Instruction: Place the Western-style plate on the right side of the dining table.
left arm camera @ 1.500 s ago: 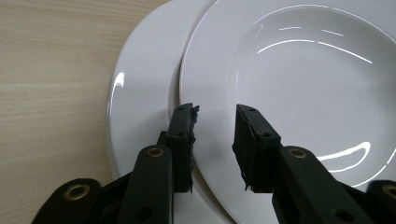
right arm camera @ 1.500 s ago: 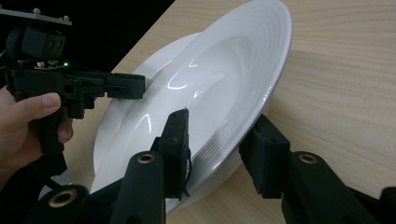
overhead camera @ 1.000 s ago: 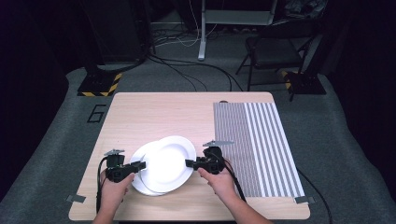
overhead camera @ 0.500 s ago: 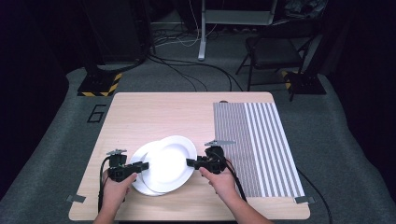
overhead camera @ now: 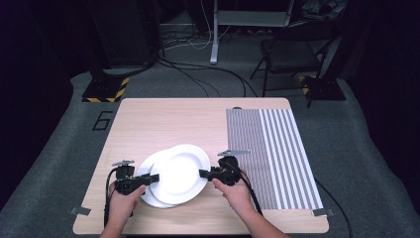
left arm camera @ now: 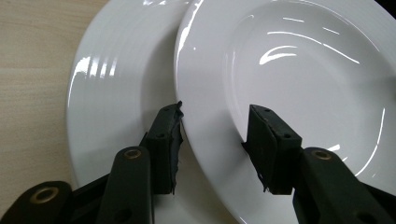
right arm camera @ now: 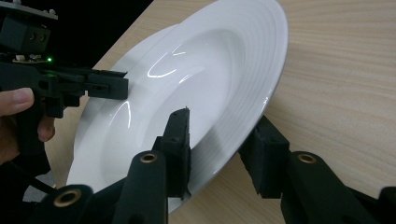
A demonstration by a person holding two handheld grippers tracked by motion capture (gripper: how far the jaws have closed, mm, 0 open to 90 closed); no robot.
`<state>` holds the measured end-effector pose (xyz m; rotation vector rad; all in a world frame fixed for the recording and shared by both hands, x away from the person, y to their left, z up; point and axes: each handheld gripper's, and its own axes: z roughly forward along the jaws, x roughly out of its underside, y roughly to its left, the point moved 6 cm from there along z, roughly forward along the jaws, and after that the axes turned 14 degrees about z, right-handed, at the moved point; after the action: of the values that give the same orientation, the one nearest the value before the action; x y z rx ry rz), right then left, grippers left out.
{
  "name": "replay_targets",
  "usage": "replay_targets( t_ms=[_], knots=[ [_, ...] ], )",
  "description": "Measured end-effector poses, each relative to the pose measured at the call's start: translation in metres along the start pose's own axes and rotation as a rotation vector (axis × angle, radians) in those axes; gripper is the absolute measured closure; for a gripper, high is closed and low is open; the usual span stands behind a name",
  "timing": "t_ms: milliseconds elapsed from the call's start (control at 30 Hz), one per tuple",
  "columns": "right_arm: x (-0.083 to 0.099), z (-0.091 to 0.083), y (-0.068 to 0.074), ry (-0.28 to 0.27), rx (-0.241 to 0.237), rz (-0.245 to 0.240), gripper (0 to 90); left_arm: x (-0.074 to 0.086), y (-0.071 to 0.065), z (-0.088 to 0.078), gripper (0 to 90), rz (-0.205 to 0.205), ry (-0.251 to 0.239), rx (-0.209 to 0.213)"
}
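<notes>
The right gripper pinches the upper plate's rim, tilting it over the lower plate at the table's near edge. The left gripper, whose jaws have just been opening, straddles that plate's opposite rim without pressing. With one grip left, the plate could slip and strike the one below. The striped mat lies clear to the right.

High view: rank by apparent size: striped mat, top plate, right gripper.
1. striped mat, by far the largest.
2. top plate, overlapping a second plate beneath it.
3. right gripper, smallest; it clamps the top plate's rim.
</notes>
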<state>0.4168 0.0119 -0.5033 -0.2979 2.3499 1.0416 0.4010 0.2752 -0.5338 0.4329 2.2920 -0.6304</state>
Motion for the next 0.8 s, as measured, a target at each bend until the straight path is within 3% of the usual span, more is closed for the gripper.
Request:
replay_targets(
  t_ms=[233, 333, 567, 800],
  knots=[
    [0.000, 0.001, -0.003, 0.002, 0.017, 0.011, 62.0, 0.002, -0.006, -0.003, 52.6, 0.023, 0.014, 0.014],
    [-0.001, 0.003, -0.004, 0.012, 0.034, 0.046, 60.1, 0.002, -0.008, -0.005, 52.6, 0.033, 0.008, 0.004],
    [0.003, 0.001, 0.002, -0.005, 0.109, 0.000, 53.8, 0.001, -0.011, -0.010, 52.6, 0.027, -0.004, -0.006],
    [0.006, -0.001, 0.004, -0.011, 0.129, -0.002, 52.2, -0.001, -0.017, -0.014, 52.5, 0.017, 0.002, -0.038]
  ],
)
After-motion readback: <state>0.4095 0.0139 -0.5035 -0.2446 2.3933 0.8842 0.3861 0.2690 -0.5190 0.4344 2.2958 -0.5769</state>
